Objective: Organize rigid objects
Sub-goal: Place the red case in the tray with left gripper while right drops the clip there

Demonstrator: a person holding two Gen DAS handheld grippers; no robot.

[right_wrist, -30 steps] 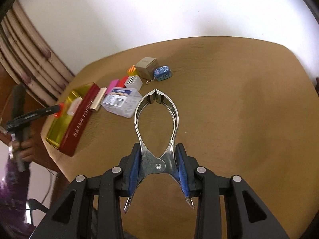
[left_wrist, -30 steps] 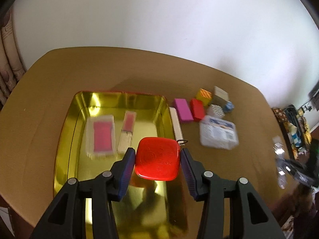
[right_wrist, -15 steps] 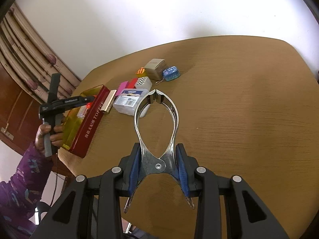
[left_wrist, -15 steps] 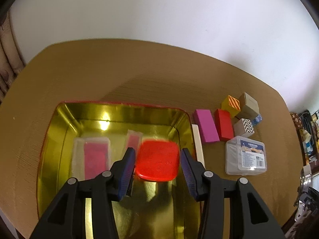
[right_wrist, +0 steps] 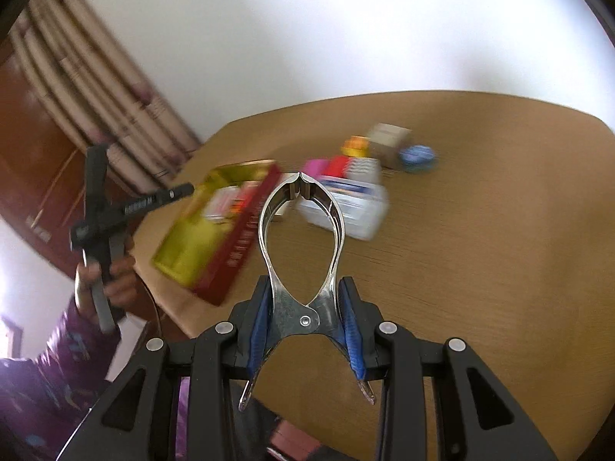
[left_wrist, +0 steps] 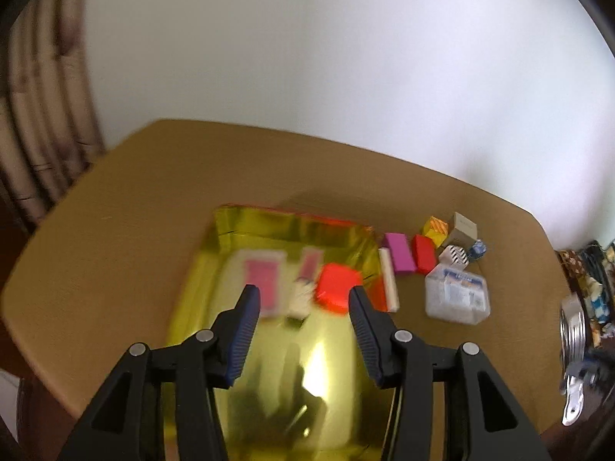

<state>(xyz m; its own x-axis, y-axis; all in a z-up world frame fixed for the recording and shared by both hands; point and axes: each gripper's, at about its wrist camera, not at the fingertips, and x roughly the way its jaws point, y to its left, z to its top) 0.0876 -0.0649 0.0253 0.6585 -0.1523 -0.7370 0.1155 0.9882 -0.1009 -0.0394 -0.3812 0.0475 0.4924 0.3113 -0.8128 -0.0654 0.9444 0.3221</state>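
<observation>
A red square box lies in the gold tin, beside two pink cards in clear cases. My left gripper hovers above the tin. Its jaws are opening, and nothing is between the pads. In the right wrist view, my right gripper is shut on the handles of a shiny metal spring clamp. It holds the clamp in the air over the brown table. The clamp's jaws point toward the tin and a clear plastic box.
Right of the tin lie a white bar, a magenta block, a red block, the clear box and several small cubes. A blue round tin sits further back. A hand in a purple sleeve holds the left gripper.
The left gripper let go of the red box, which now lies in the tin, and drew back and up. The right gripper has swung toward the tin with the clamp.
</observation>
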